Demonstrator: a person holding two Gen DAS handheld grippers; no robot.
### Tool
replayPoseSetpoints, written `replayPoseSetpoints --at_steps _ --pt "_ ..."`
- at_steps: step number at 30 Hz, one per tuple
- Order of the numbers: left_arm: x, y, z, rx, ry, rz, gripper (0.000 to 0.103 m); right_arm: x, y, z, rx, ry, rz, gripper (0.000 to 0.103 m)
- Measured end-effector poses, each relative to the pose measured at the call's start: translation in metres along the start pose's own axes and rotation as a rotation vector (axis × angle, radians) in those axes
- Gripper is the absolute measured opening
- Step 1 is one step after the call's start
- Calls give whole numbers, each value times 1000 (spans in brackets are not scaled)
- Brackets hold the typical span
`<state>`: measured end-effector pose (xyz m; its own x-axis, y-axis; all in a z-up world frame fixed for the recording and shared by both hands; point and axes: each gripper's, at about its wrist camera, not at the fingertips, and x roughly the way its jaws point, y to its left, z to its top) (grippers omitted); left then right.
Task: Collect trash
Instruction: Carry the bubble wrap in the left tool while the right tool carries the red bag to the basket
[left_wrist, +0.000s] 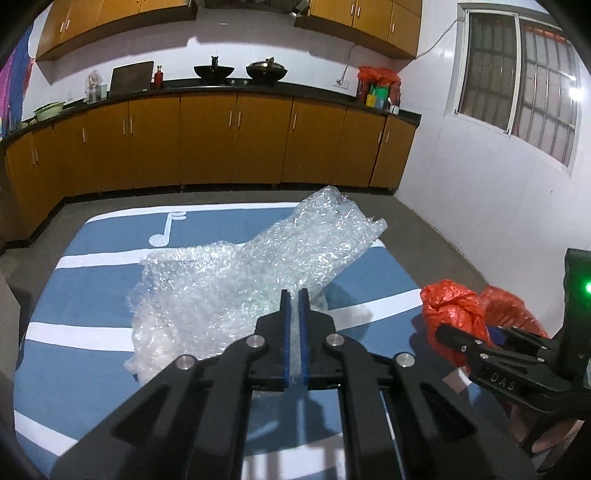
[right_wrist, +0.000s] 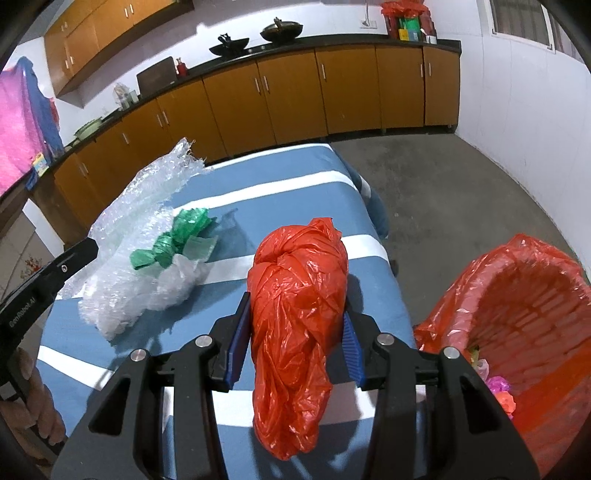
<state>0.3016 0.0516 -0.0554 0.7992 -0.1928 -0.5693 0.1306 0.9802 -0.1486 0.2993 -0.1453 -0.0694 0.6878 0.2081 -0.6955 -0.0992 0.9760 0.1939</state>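
My left gripper (left_wrist: 294, 295) is shut on a sheet of clear bubble wrap (left_wrist: 236, 273) that lies crumpled on the blue striped table (left_wrist: 92, 295). My right gripper (right_wrist: 295, 314) is shut on a knotted red plastic bag (right_wrist: 299, 295) and holds it above the table's right edge. The red bag also shows in the left wrist view (left_wrist: 454, 314). A crumpled green wrapper (right_wrist: 177, 240) rests on the bubble wrap (right_wrist: 140, 236). A trash basket lined with a red bag (right_wrist: 528, 314) stands on the floor to the right of the table, with some bright scraps inside.
Orange kitchen cabinets (left_wrist: 207, 140) with a dark counter run along the far wall, with woks (left_wrist: 266, 70) and a red bag (left_wrist: 376, 81) on top. A grey concrete floor (right_wrist: 461, 192) lies between table and cabinets. A barred window (left_wrist: 517, 74) is on the right wall.
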Motion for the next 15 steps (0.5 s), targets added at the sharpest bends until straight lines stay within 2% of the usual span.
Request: replayPoseSetpoints --at_steps 15 --pt "-41 -37 4 24 -35 -67 5 -58 -9 -7 15 -79 -4 45"
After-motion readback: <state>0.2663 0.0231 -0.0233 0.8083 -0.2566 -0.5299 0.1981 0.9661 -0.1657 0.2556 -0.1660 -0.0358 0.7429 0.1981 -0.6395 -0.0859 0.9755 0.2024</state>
